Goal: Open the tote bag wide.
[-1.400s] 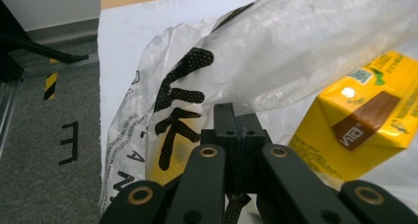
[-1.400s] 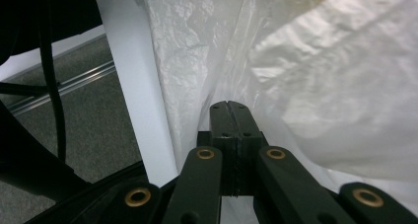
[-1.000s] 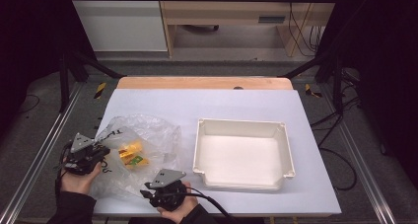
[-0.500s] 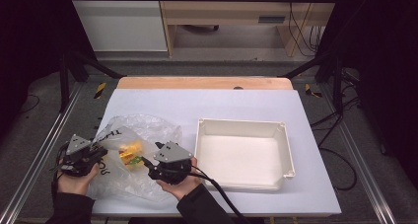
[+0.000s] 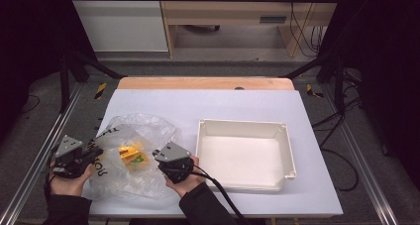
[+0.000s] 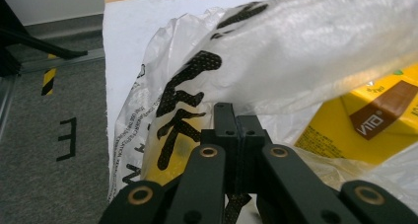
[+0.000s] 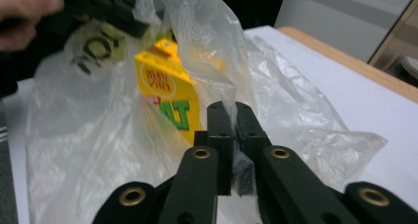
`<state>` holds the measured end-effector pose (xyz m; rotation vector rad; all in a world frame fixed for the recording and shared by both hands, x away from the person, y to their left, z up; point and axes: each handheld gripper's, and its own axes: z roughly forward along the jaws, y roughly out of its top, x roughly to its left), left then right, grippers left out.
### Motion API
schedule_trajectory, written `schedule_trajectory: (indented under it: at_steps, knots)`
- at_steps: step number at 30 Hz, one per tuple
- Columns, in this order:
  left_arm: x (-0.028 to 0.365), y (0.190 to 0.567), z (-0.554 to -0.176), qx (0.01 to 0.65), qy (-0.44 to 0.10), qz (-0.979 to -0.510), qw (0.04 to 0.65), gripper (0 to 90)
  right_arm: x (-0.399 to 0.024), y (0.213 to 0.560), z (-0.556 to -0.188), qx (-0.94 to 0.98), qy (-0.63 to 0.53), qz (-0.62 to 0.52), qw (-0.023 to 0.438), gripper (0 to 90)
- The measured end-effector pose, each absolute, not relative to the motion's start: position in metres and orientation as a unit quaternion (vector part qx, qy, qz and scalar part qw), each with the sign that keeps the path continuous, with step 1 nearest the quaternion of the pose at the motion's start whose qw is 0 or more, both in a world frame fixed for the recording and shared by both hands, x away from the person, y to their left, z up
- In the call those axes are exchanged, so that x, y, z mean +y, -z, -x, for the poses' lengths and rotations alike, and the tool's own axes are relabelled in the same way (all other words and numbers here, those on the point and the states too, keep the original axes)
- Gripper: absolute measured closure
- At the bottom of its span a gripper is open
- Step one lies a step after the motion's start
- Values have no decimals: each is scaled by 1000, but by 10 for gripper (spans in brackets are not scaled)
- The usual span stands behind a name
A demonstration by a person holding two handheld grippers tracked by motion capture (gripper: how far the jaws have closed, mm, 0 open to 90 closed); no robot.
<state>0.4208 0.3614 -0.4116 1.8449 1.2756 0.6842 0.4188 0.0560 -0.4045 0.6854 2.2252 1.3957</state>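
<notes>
Clear plastic bag (image 5: 130,160) with bold black lettering, crumpled and puffed up, lying on the white table (image 5: 208,106) at its near left corner, just left of the shallow white tray (image 5: 245,153). Thin, glossy film, wrinkled all over, see-through enough to show what is inside. Inside: yellow carton (image 5: 131,154) with brown and green print, tilted, near the bag's middle; seen through the film in the left gripper view (image 6: 365,120) and standing on end in the right gripper view (image 7: 170,93).

Left edge of the bag pinched by the left gripper (image 5: 91,153), jaws pressed together on a fold of printed plastic (image 6: 236,130), with the film stretched up and away over them. Left hand (image 5: 67,180) wrapped round that gripper at the table's left border, forearm coming in from the near edge, jaws pointing right toward the bag.

Right side of the bag pinched by the right gripper (image 5: 157,158), jaws having just been closing and now clamped shut on a thin ridge of clear film (image 7: 231,120). Right hand (image 5: 185,180) under its gripper between bag and tray, jaws pointing left, cable trailing back toward the near edge. Bag spread between the two grippers.
</notes>
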Motion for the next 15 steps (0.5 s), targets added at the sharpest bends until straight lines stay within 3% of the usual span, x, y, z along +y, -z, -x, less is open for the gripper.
schedule_trajectory:
  at_steps: [2,5,11,15]
  knots:
    - [360,411,-418,496,-272,-726,390,893,55,398,-418,792,-514,-246,218,897]
    - [360,405,-412,489,-272,-724,404,801,56,386,-417,781,-529,-245,225,897]
    - [353,378,-394,463,-318,-704,435,498,62,367,-421,770,-542,-243,231,897]
    - [347,355,-386,446,-339,-692,455,373,64,362,-421,768,-543,-242,236,897]
